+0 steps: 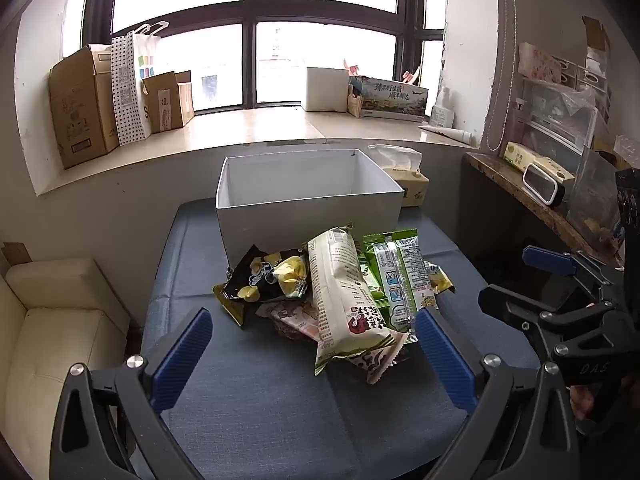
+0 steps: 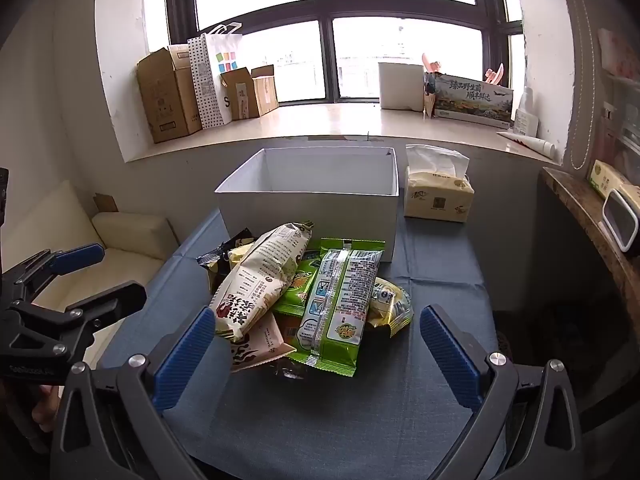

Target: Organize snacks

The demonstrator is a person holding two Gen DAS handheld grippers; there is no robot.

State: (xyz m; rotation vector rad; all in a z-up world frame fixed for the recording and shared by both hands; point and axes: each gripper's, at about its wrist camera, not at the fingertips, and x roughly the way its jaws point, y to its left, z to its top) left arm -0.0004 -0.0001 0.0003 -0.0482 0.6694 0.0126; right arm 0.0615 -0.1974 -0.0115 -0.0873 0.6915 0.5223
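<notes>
Left wrist view: the left gripper (image 1: 314,338) tilts down over the blue table (image 1: 256,412), jaws wide open, nothing between them. The snack pile (image 1: 340,288) lies mid-table before the white box (image 1: 308,200) (interior looks empty).

Right wrist view: the right gripper (image 2: 316,340) tilts likewise, jaws spread, holding nothing, with the pile's near edge between its fingers.

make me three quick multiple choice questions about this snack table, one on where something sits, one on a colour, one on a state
1. Where is the tissue pack?
A. Inside the white box
B. Beside the white box, on the table
C. On the windowsill

2. What colour is the cloth under the snack pile?
A. Blue
B. Red
C. Yellow

3. How are the right tongs?
A. Shut on a packet
B. Open, holding nothing
C. Inside the box

Answers:
1 B, the pack stands just right of the box.
2 A, blue fabric covers the table.
3 B, both blue pads stand wide apart with nothing pressed between them.
</notes>
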